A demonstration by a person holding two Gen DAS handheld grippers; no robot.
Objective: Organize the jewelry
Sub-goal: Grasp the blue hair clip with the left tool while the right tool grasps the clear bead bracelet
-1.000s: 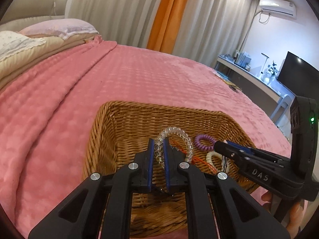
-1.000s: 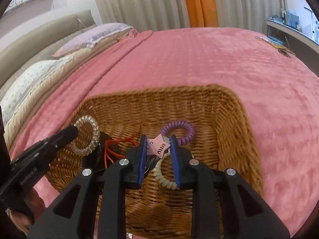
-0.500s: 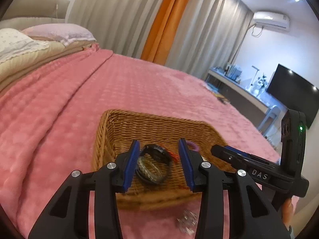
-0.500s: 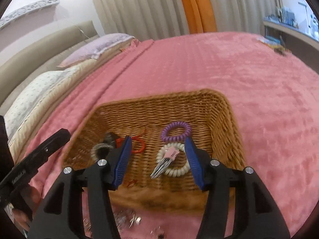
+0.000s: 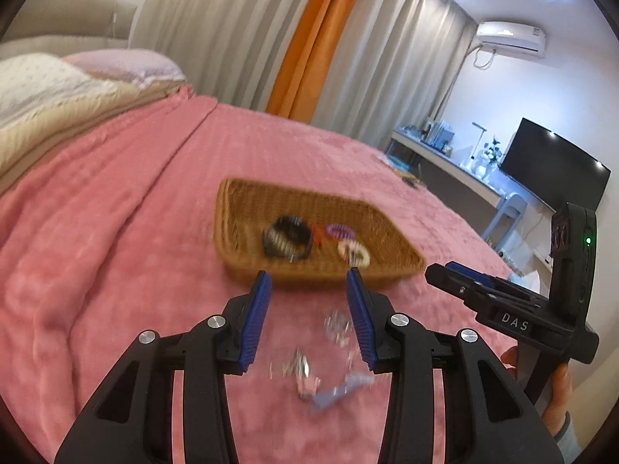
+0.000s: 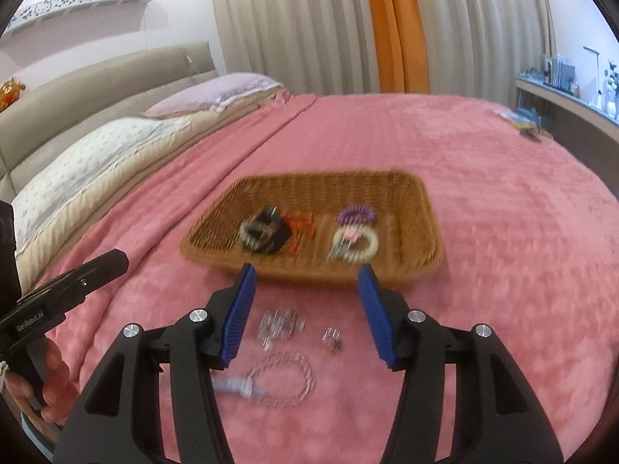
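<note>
Both grippers pulled back from basket [image 6: 421, 208], fingers apart, empty; jewelry [image 6: 280, 323] on blanket blurred.

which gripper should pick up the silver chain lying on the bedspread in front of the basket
Probably right. The right gripper is open with the silver chain lying between its fingers; the left gripper is also open but sees it off-centre.

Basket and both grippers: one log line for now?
left gripper open | right gripper open | basket holds hair ties | necklace on blanket
</note>
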